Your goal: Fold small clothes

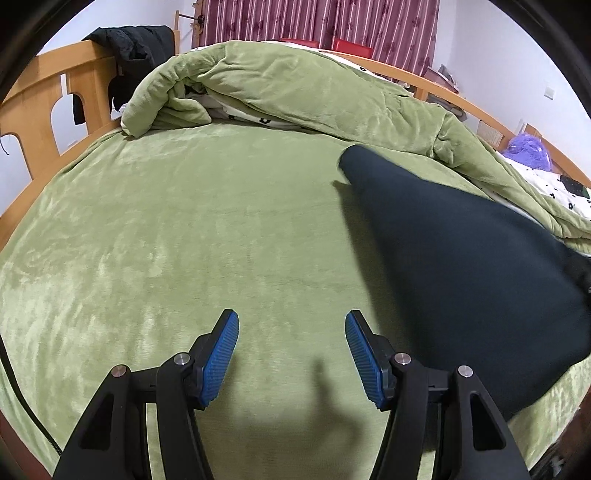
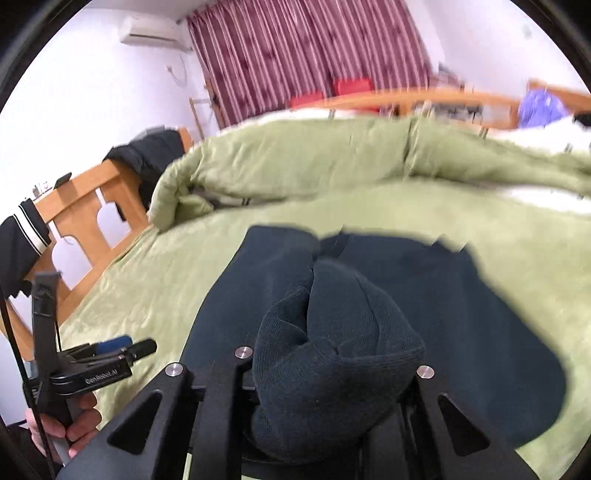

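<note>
A dark navy garment (image 1: 461, 266) lies on the green bed cover (image 1: 184, 240), stretching from the middle right toward the near right edge. My left gripper (image 1: 291, 347) is open and empty, hovering over bare cover just left of the garment. In the right wrist view my right gripper (image 2: 332, 365) is shut on a bunched ribbed edge of the same garment (image 2: 461, 314), which hides its fingers. The rest of the cloth spreads flat beyond. The left gripper also shows in the right wrist view (image 2: 125, 349), held in a hand at the lower left.
A rumpled green duvet (image 1: 295, 85) is piled along the far side of the bed. A wooden bed frame (image 1: 44, 110) with black clothing draped on it stands at the left. A striped red curtain (image 1: 321, 18) hangs behind. A purple item (image 1: 528, 147) lies at the far right.
</note>
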